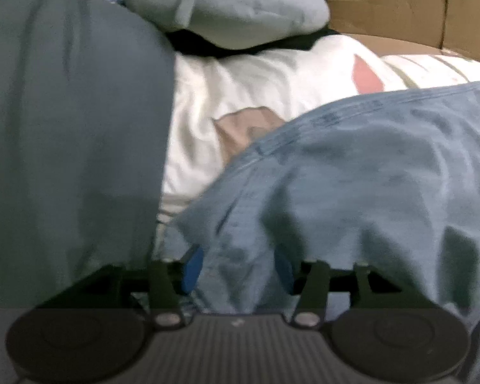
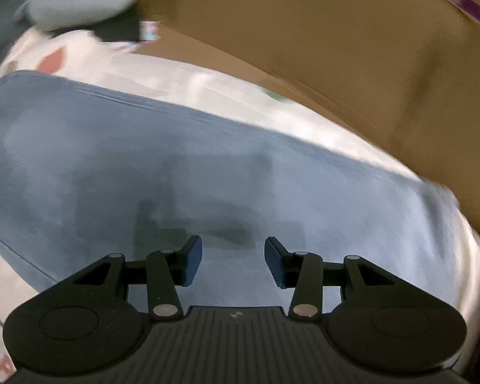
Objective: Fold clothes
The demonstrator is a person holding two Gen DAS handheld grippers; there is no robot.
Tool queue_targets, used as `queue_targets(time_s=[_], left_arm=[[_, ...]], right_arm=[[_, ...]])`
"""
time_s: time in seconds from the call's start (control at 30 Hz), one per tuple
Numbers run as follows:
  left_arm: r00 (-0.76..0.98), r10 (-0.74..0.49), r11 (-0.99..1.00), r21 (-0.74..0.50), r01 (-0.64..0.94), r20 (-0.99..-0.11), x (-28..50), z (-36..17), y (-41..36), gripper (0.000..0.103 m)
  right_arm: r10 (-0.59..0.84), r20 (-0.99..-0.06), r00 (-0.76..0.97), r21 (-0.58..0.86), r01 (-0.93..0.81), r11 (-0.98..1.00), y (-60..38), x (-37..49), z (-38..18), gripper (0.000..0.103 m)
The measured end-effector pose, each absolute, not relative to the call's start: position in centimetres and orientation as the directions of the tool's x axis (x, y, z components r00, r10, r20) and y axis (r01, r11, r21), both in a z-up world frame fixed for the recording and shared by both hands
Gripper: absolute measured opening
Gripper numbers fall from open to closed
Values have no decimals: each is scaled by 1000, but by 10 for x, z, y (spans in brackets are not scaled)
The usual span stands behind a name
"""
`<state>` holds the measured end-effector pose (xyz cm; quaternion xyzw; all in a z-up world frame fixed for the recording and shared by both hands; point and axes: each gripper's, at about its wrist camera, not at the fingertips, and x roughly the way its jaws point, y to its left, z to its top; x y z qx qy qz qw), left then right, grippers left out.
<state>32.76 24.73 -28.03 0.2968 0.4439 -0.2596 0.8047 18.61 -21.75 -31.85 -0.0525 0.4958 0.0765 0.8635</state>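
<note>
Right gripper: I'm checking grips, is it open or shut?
Open. The right gripper has its blue pads apart, with nothing between them, above the blue garment.

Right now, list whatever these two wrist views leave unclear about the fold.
- Left gripper: the blue garment drapes over its fingers in the left wrist view; whether the pads press on the cloth cannot be told.
- Garment outline: cut off by the picture edges in both views, so the fold stage is unknown.
- Cardboard boxes: smeared by motion blur in the right wrist view.
- Dark grey cloth: fills the left of the left wrist view, hiding what lies behind.
</note>
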Motion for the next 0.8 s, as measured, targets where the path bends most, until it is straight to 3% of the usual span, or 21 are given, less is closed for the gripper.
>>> queue_targets(time_s=[0.23,0.3,0.37,0.4,0.5,0.57,0.67,0.8], left_arm=[[428,-174,676,208,707,-887,328,-317,217,62],[426,-156,678,217,703,-891,332,-329,213,69],[448,-140,701,231,674,-883,339,-336,214,91],[454,-133,717,231,658,-881,344,-338,216,93],[450,-127,761,204,615,-884,351,-337,219,92],[452,-122,777,199,598,-884,349,-333,219,82],[457,-113,796,195,573,-882,342,-327,219,75],[480,-128,849,154,505,-868,329,-315,233,74]], right_arm=[[-51,-876,479,-26,57,998,-284,137,-334,50],[-72,-885,461,-8,139,990,-301,126,-341,50],[-82,-885,458,12,200,980,-315,116,-342,50],[-87,-885,458,22,228,973,-321,111,-342,50],[-97,-882,462,44,286,957,-335,96,-340,50],[-90,-881,465,58,296,953,-341,86,-337,50],[-63,-883,465,94,307,947,-346,79,-336,50],[-24,-884,468,142,318,937,-350,72,-337,50]])
